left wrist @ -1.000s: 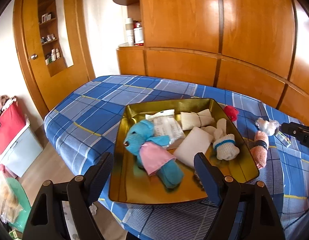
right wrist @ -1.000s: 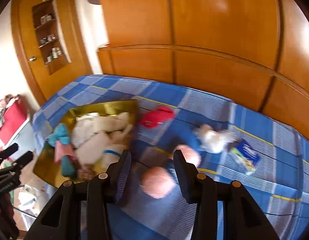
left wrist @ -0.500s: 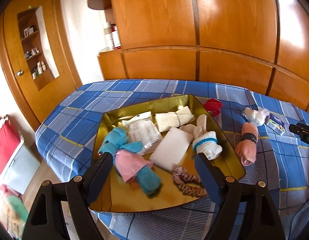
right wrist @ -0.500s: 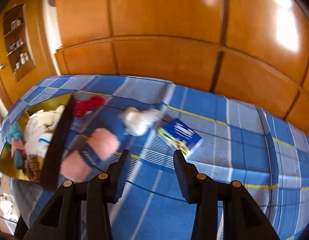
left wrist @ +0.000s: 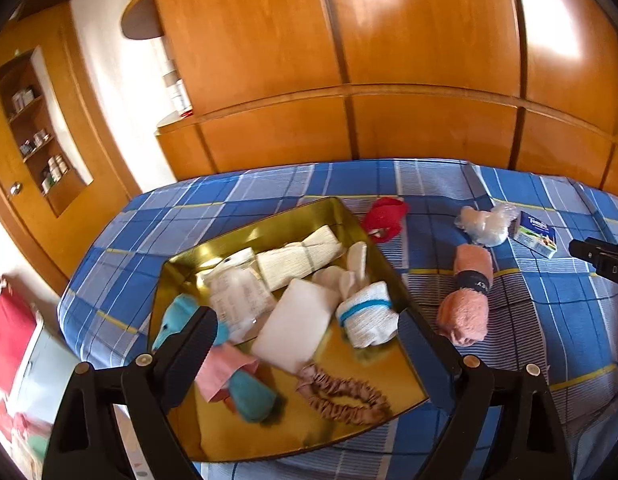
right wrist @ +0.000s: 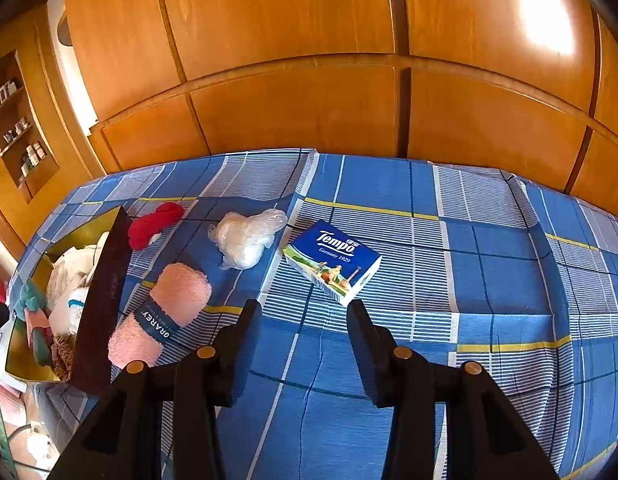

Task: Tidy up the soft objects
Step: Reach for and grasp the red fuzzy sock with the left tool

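Both tongs are seen released, nothing gripped. Left tongs (left wrist: 305, 332) are held over the gold tray (left wrist: 269, 232), which is loaded with a teal plush (left wrist: 253, 396), white pad (left wrist: 295, 326), rolled sock (left wrist: 367, 320) and scrunchie (left wrist: 343, 394). Right tongs (right wrist: 305, 316) are aimed at the tissue pack (right wrist: 332, 261), near it on the blue plaid table (right wrist: 489, 272). Pink towel roll (right wrist: 161, 314), white bagged bundle (right wrist: 247, 238) and red item (right wrist: 155, 220) are left outside the tray.

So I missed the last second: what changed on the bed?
The open right gripper swung rightward from the rolled pink towel to face the blue Tempo tissue pack. The open left gripper hovers over the gold tray. Nothing was grasped; objects stayed put.
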